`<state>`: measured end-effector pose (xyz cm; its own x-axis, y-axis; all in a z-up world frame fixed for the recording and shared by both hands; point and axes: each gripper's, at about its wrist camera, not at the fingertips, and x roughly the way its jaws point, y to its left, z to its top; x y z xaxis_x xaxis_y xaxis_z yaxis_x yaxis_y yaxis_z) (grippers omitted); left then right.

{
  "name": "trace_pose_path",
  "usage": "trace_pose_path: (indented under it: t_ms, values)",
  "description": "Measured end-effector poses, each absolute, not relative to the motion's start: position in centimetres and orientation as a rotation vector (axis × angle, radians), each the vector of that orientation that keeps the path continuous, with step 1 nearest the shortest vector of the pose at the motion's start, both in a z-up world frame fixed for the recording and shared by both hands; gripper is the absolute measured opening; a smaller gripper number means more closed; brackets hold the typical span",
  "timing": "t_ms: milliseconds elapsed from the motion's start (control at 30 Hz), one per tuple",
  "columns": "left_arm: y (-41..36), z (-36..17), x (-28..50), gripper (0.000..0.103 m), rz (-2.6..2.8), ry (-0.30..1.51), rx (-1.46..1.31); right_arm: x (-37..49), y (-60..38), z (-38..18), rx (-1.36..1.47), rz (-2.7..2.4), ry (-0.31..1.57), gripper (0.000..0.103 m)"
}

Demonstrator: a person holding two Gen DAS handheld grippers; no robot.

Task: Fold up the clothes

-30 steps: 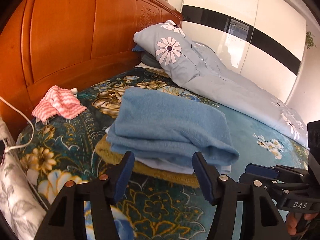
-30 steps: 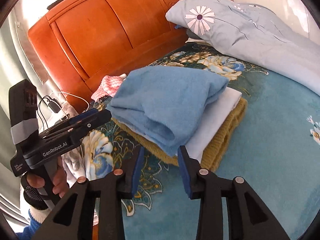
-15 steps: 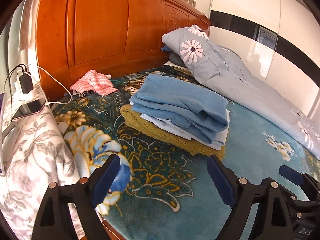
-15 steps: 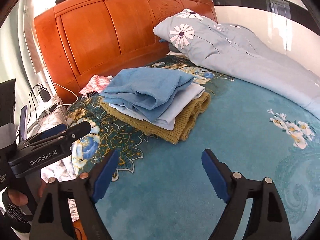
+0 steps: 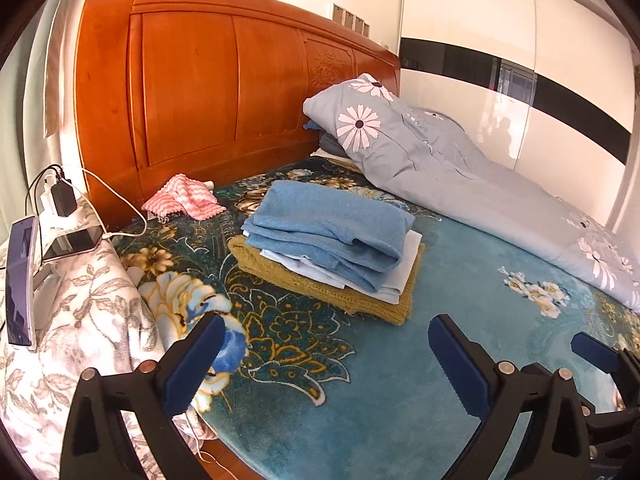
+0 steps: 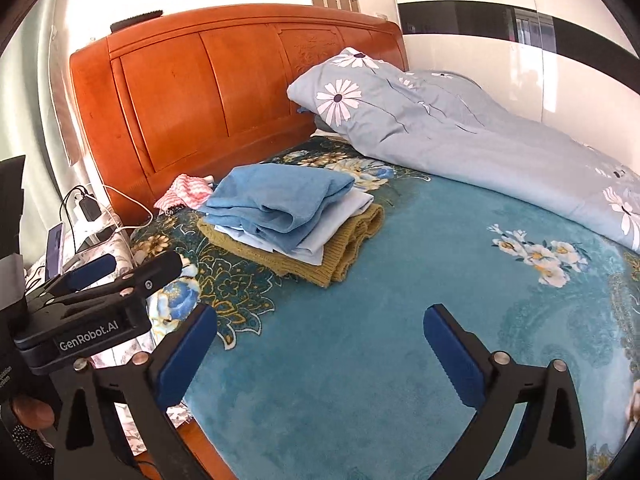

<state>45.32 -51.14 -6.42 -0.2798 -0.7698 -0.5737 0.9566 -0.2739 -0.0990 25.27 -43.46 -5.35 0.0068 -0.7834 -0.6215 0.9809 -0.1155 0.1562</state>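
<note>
Jaws on both tools are opening wide, and nothing lies between them: the left gripper (image 5: 320, 354) hangs over the patterned blanket with bare bed under its blue pads, and the right gripper (image 6: 320, 344) does the same over the plain teal stretch of the bed (image 6: 400, 320).

A stack of folded clothes (image 5: 332, 240) sits on the bed between the grippers and the wooden headboard (image 5: 224, 92), well apart from both. On top lies a blue fleecy garment (image 5: 332, 216), folded but loose, its rolled edge slumping toward the camera. Under it is a thin pale piece (image 5: 400, 276), and at the bottom a mustard knit (image 5: 320, 286) that spreads wider than the rest.

All three look soft and light, with no stiffness to help. I judge the blue one would sag and unfold if lifted by one edge alone, so a hold at two corners of the same folded edge, one per gripper, seems safest. The pale layer looks smooth (likely the one to slide out if the pile is dragged). The knit appears thick and grippy, a fair base to lift the whole pile from, pinching at its two ends.

A pink striped cloth (image 5: 184, 202) lies crumpled near the headboard, not yet folded as far as I can tell.
</note>
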Motion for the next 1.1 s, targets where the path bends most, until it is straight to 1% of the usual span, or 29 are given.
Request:
trace_pose_path:
  t_ms: [233,467,733,1100]
  values:
    - [-50.2,-5.3,44.9,0.103,-1.784,0.491,0.510,24.0,-42.4,-4.9,0.758,-1.607,0.362,0.103]
    - [-49.5,-5.3,44.0,0.103,-1.745,0.462,0.577,24.1,-41.5,-3.8,0.753,-1.585,0.347,0.103]
    - [-48.4,-4.8,43.0,0.103,-1.709,0.389,0.617,24.6,-41.3,-3.1,0.739,-1.593,0.358,0.103]
    - [-48.3,-4.8,43.4,0.103,-1.706,0.438,0.607,24.8,-41.0,-2.7,0.737,-1.601,0.359,0.103]
